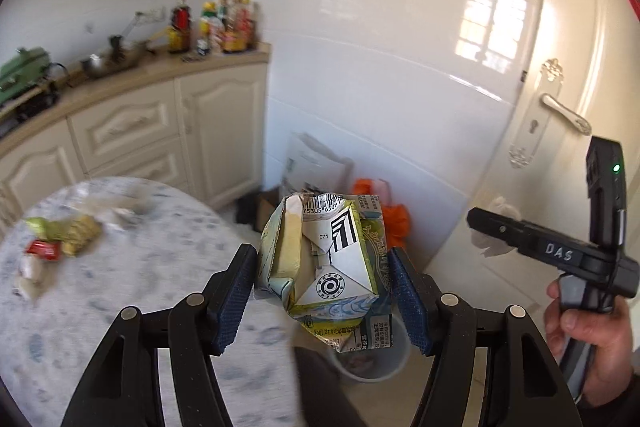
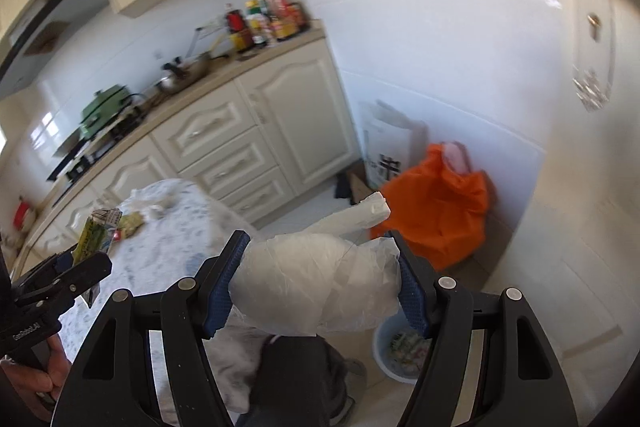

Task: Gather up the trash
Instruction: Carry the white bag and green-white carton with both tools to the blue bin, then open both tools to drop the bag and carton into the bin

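Your left gripper (image 1: 324, 283) has its jaws about half spread and clamped on a crushed drink carton (image 1: 320, 259), which sits upright between the pads. Your right gripper (image 2: 320, 283) is likewise part-way open and closed on a wad of thin clear plastic (image 2: 320, 283), one twisted end sticking out ahead of the tips.

The carton looks light and stiff along its folds; it should stay put if you keep the pads on its flat sides, as they are. The plastic wad is soft, springy and probably slippery, so hold it across the bulk, not the loose tail.

Below and just ahead of both sets of jaws stands the small bin (image 2: 394, 351). The right view shows scraps already in it; the left view shows only its rim (image 1: 360, 367) under the carton. The left view alone shows more litter well off to the left on the table (image 1: 140, 287): a red wrapper (image 1: 42, 250) and green packets (image 1: 66, 233). The right view alone gives the orange bag (image 2: 440, 203) beyond the tips clearly.
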Demonstrator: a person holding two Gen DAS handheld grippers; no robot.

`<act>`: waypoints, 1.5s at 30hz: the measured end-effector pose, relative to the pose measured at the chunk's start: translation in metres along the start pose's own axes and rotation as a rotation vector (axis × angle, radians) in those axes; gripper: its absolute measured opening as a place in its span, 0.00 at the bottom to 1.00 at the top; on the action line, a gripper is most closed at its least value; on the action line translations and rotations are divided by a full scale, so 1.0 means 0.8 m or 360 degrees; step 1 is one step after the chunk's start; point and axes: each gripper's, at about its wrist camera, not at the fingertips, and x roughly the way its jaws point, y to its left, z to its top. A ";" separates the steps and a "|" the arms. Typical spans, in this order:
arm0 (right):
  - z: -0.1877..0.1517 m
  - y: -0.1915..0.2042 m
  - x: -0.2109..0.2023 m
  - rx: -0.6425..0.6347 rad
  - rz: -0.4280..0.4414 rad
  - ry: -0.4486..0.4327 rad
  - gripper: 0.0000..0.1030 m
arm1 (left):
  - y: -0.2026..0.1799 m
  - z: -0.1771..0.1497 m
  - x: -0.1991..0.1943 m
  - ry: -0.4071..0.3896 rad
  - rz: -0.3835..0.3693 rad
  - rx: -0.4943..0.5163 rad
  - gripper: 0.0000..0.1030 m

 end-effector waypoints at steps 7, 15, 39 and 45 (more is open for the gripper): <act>-0.022 -0.086 0.037 0.0215 -0.0137 0.0117 0.67 | -0.059 0.017 0.131 0.0245 -0.0183 0.0067 0.60; -0.039 -0.137 0.079 0.0361 -0.0189 0.0222 0.68 | -0.096 0.028 0.258 0.0500 -0.0349 0.0068 0.60; -0.064 -0.154 0.115 0.0533 -0.0270 0.0326 1.00 | -0.106 0.048 0.312 0.0485 -0.0154 0.0202 0.94; -0.046 -0.106 0.097 0.0455 -0.0189 0.0276 1.00 | -0.068 0.034 0.200 0.0357 -0.0076 0.0159 0.99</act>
